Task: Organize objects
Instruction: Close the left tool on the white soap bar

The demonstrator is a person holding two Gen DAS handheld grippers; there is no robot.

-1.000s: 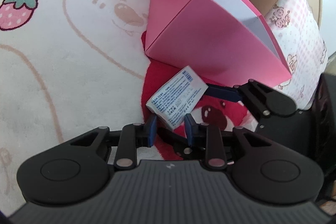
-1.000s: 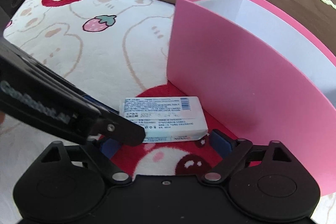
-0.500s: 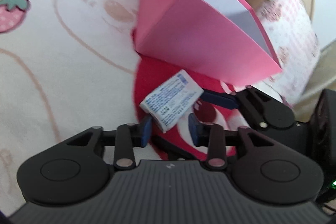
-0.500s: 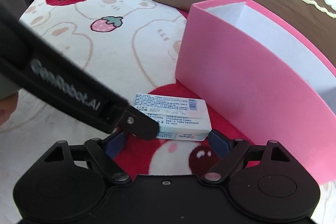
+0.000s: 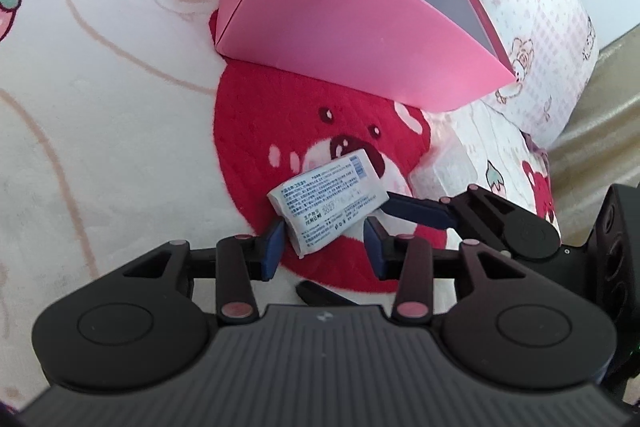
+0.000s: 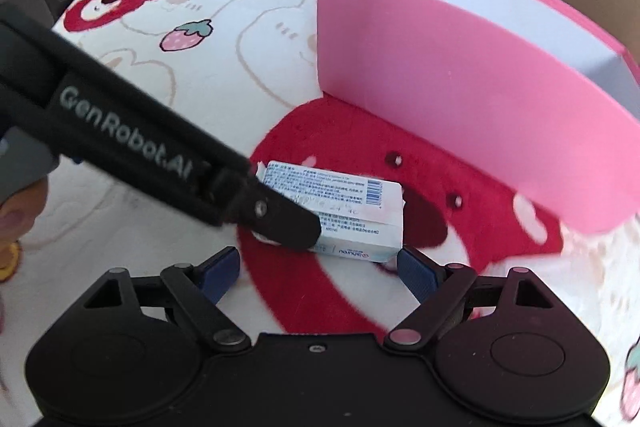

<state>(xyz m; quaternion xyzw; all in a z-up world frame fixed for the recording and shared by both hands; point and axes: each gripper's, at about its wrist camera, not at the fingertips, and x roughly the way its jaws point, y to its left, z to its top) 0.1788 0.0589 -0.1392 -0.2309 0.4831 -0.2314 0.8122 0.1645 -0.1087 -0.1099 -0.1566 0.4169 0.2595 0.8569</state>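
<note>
Left gripper [image 5: 324, 245]: fingers opening, small white printed carton [image 5: 326, 203] let go between them.
Right gripper [image 6: 318, 273]: fingers held wide at six o'clock, likely for regrasping.
Open pink cardboard box [image 6: 460, 83]: set at one o'clock, judged the destination.

The blanket [image 5: 120, 131] under my grippers looked like soft, fuzzy fleece, matt, its red bear patch slightly tufted. The pink box [image 6: 460, 67] on the far side seemed smooth matt card with a plain white paper lining. The small white packet [image 5: 328, 205] looked like thin printed card with a faint sheen, creased at its ends. My left gripper [image 5: 324, 245] and right gripper [image 6: 318, 269] were matt black plastic with ribbed blue rubbery pads [image 6: 416, 273]
</note>
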